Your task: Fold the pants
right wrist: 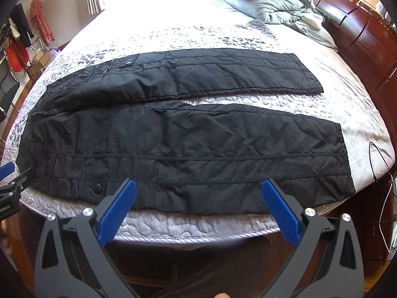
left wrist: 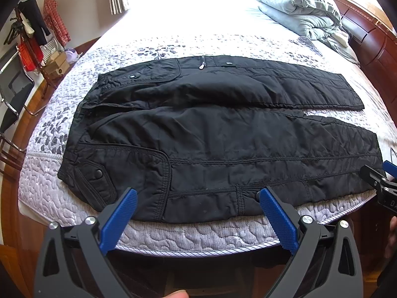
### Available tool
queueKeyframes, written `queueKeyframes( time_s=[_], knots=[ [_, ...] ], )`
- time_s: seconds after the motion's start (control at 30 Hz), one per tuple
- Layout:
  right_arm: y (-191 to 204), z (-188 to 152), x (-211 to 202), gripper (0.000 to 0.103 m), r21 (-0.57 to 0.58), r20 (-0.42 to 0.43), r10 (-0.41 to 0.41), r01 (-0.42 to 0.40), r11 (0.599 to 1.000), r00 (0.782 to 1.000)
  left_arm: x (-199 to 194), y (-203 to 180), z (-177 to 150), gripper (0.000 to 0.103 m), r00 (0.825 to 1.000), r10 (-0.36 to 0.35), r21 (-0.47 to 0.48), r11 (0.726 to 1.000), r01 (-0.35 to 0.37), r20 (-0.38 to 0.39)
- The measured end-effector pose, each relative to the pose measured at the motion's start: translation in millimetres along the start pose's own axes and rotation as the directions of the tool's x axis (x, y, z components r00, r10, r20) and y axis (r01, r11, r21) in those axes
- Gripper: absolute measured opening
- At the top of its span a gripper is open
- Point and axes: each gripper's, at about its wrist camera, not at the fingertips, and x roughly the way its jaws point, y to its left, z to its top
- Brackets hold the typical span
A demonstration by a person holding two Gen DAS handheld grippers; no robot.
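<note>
- The black pants (left wrist: pixel 218 134) are laid flat across the bed (left wrist: pixel 198 236), with the waist toward the bed's left side and the two legs spread apart toward the right; the near leg runs along the bed's near edge, its hem stopping short of the near right corner.
- Bare quilted cover is left between the legs and beyond the far leg; a grey duvet (left wrist: pixel 302 7) is piled at the far right corner, against the wooden headboard (left wrist: pixel 372 37).
- A thin cable (right wrist: pixel 379 164) is draped over the bed's right edge.
- White lettering is seen on the right hand-held gripper's body in the left wrist view, too cropped to be read.
- The left hand-held gripper (left wrist: pixel 198 196) is held wide open over the near edge, nothing gripped, above the near leg's thigh.
- The right hand-held gripper (right wrist: pixel 198 188) is likewise spread wide and empty, above the same leg nearer the hem.
</note>
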Motion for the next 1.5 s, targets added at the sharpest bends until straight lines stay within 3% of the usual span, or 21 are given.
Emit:
queueKeyframes(
  time_s=[1.5],
  knots=[
    [-4.6,4.6,3.8,0.101,0.009,0.005,0.004,-0.004,1.000,1.000,3.8,4.5,7.5,0.100,1.000,0.024,-0.008,1.000,-0.024,0.008]
  ],
)
